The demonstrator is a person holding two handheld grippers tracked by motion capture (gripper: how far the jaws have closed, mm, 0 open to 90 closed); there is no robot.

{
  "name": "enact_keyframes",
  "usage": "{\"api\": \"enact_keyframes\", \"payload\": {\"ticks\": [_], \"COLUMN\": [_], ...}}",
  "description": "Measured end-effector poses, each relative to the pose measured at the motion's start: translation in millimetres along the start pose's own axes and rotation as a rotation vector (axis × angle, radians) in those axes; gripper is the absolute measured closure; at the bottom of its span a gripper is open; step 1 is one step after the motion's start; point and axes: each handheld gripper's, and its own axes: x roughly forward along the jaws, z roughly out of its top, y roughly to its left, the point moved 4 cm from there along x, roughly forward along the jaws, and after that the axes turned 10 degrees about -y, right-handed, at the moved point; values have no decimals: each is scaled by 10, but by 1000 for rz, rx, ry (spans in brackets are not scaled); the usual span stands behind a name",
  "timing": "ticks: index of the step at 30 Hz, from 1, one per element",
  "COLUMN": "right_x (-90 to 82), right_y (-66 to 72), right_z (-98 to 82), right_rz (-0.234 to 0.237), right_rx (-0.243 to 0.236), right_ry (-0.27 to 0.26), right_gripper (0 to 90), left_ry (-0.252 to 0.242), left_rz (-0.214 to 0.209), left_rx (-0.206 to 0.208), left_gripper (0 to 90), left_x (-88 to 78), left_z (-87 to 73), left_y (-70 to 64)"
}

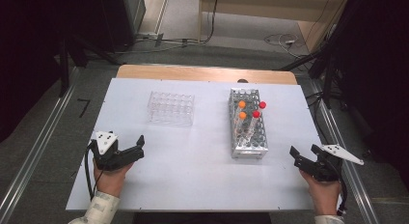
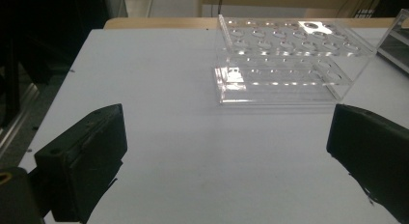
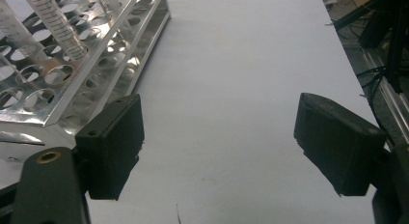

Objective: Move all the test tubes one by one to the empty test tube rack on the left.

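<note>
The left gripper (image 1: 126,154) rests at the near left of the white table (image 1: 202,180), its jaws apart with nothing between them, pointing toward the clear plastic rack (image 1: 171,108) farther off. The right gripper (image 1: 305,159) sits at the near right edge, jaws also apart and empty, just right of the metal rack (image 1: 247,137), which holds tubes (image 1: 243,119) with orange and red caps.

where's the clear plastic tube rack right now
In the high view the clear plastic tube rack stands left of centre on the white table, left of the metal tube rack, beyond the left gripper.
</note>
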Motion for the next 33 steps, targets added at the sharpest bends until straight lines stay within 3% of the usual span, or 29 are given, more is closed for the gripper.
{"api": "enact_keyframes", "payload": {"ticks": [5, 25, 33], "right_x": [-32, -1, 44], "right_y": [57, 309, 524], "right_z": [9, 10, 35], "right_rz": [49, 126, 181], "right_rx": [12, -25, -29], "right_ry": [-13, 3, -7], "right_gripper": [181, 217, 253], "left_ry": [11, 24, 27], "left_rz": [6, 20, 22], "left_rx": [7, -6, -1], "left_gripper": [10, 17, 17], "left_x": [17, 20, 21], "left_z": [-19, -32, -34], "left_y": [4, 46, 43]}}
